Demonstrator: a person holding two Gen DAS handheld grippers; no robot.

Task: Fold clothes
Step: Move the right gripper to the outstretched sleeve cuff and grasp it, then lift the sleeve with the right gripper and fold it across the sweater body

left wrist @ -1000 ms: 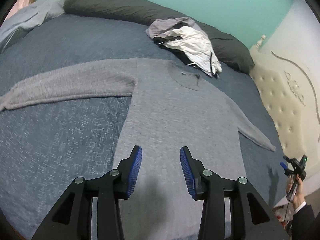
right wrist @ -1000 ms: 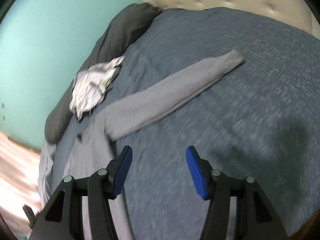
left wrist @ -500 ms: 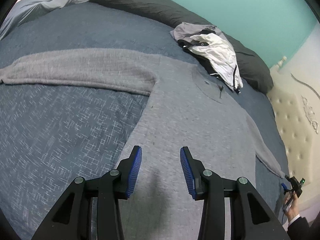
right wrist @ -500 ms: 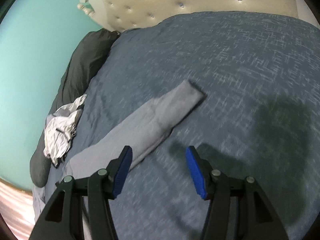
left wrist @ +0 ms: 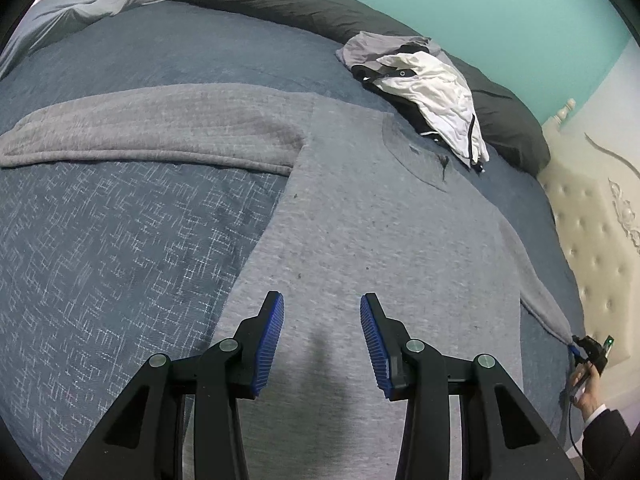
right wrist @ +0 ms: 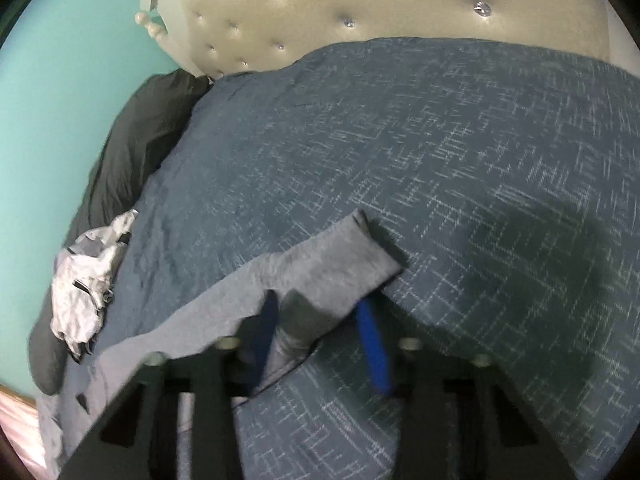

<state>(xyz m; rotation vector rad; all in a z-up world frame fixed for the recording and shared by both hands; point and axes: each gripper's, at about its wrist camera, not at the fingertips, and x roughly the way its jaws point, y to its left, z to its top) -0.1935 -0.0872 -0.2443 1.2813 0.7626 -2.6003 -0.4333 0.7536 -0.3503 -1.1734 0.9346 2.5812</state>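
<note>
A grey long-sleeved sweater (left wrist: pixel 380 240) lies flat on the blue bedspread (left wrist: pixel 120 260), sleeves spread out to both sides. My left gripper (left wrist: pixel 322 340) is open and empty, hovering over the sweater's lower body. My right gripper (right wrist: pixel 320 332) has its blue pads either side of the right sleeve's cuff end (right wrist: pixel 340 264); the jaws stand apart and the fabric lies between them, the view is blurred. In the left wrist view the right gripper (left wrist: pixel 588 350) shows small at the tip of that sleeve.
A crumpled white and black garment (left wrist: pixel 428 80) lies by the sweater's collar, against a long dark pillow (left wrist: pixel 320 12). A cream tufted headboard (right wrist: pixel 360 12) stands at the bed's right end. A teal wall is behind.
My right gripper has moved forward and down to the right sleeve's cuff, which now lies between its pads. My left gripper has come closer over the sweater's body, still open.
</note>
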